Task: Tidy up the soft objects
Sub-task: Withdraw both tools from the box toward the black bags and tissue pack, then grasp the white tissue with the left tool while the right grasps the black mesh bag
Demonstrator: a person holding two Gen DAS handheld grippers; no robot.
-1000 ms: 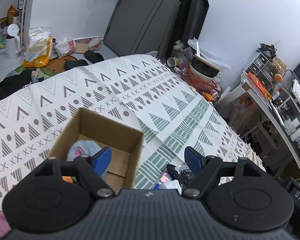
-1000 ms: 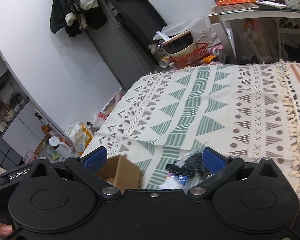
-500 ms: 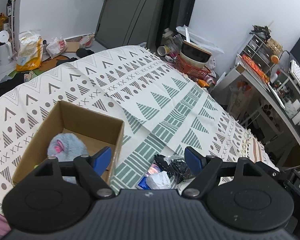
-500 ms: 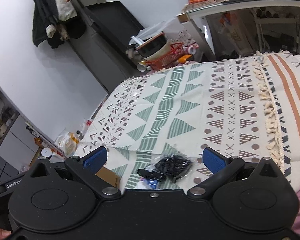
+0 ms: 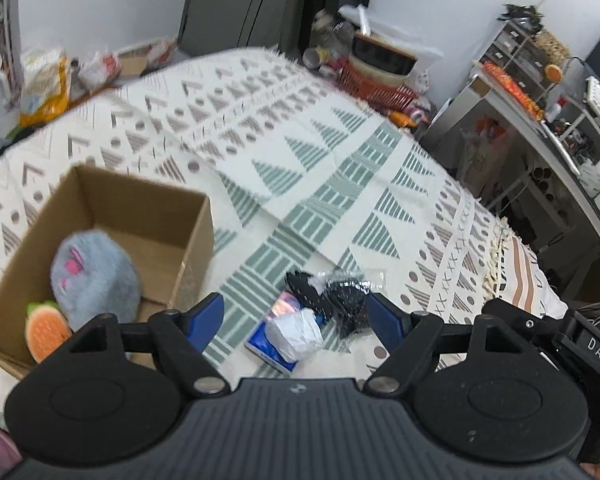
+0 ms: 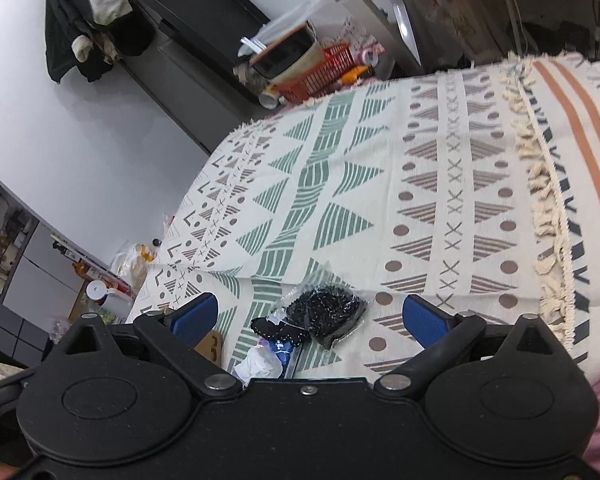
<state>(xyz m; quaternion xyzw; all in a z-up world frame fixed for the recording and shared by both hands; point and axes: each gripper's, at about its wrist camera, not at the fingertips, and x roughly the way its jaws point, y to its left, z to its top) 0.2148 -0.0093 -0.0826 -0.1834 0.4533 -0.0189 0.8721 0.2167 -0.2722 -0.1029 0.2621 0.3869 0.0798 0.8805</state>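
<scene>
Soft toys come first in the left wrist view: a grey plush toy (image 5: 94, 276) and an orange fruit-shaped toy (image 5: 46, 330) lie inside the cardboard box (image 5: 156, 204) on the patterned blanket (image 5: 340, 168). The left gripper (image 5: 296, 314) hovers spread wide and empty above a tissue pack (image 5: 288, 338) and a black bag (image 5: 336, 294), both outside the box, just beside its right wall. Judged progress: two items stowed, two remaining. Legible writing: "DAS" on the other tool's body (lower right).

In the right wrist view, the right gripper (image 6: 310, 320) is likewise spread wide, holding nothing. The black bag (image 6: 324, 314) and tissue pack (image 6: 266, 360) lie between its fingers on the blanket (image 6: 440, 184). No readable labels appear.
</scene>
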